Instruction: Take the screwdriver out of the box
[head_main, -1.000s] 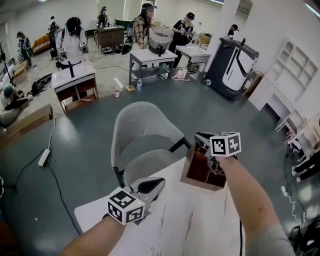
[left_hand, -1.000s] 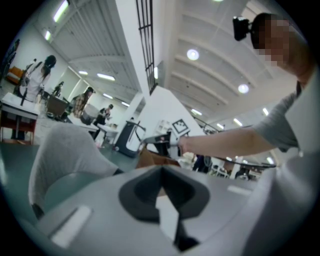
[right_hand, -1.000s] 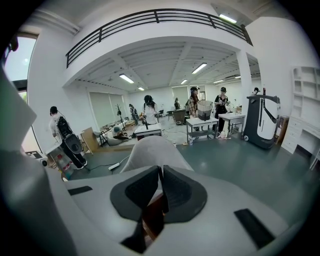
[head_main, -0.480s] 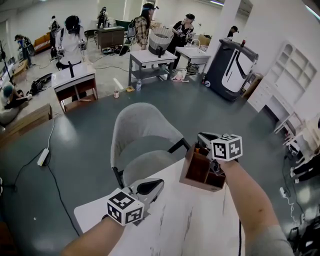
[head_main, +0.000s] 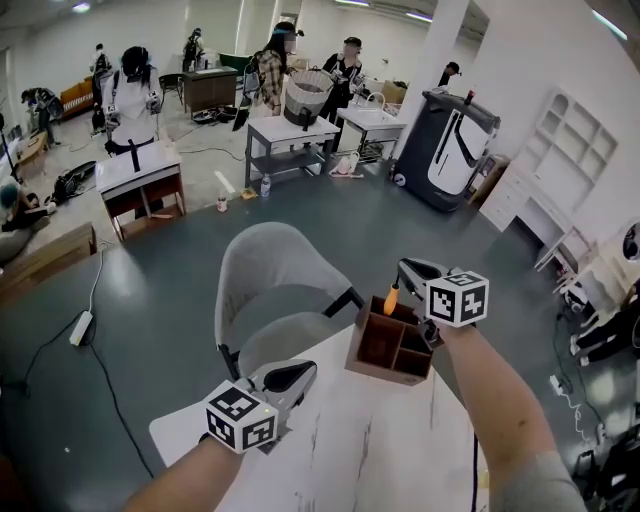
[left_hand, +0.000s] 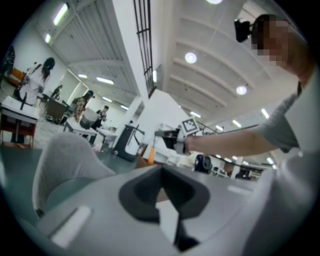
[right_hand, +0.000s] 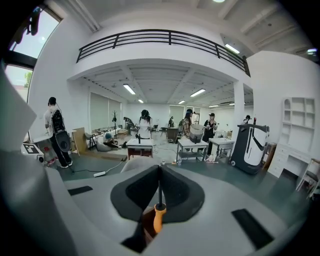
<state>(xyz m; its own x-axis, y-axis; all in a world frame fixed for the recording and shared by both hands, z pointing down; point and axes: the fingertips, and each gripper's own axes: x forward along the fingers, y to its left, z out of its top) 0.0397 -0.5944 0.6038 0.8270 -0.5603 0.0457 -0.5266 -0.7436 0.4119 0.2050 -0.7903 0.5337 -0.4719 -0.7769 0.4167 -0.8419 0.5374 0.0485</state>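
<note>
A brown wooden box (head_main: 389, 347) with compartments stands at the far edge of the white table (head_main: 372, 445). My right gripper (head_main: 406, 270) hovers just above the box's far side, shut on the dark shaft of the screwdriver; the orange handle (head_main: 391, 297) hangs over the box's rim. In the right gripper view the shaft runs up between the closed jaws (right_hand: 160, 169), with the orange handle (right_hand: 158, 218) below and the box (right_hand: 146, 221) beneath it. My left gripper (head_main: 303, 371) rests low over the table's near left part, shut with nothing in it. The left gripper view shows its closed jaws (left_hand: 161, 171) and the orange handle (left_hand: 145, 150) far off.
A grey chair (head_main: 266, 281) stands against the table's far edge, left of the box. Beyond it lie a dark floor, small tables (head_main: 288, 132), a dark cart (head_main: 452, 150), and several people working. White shelving (head_main: 565, 160) lines the right wall.
My right gripper has risen with the screwdriver, so the orange handle now shows above the box's rim. The left gripper has hardly moved.
</note>
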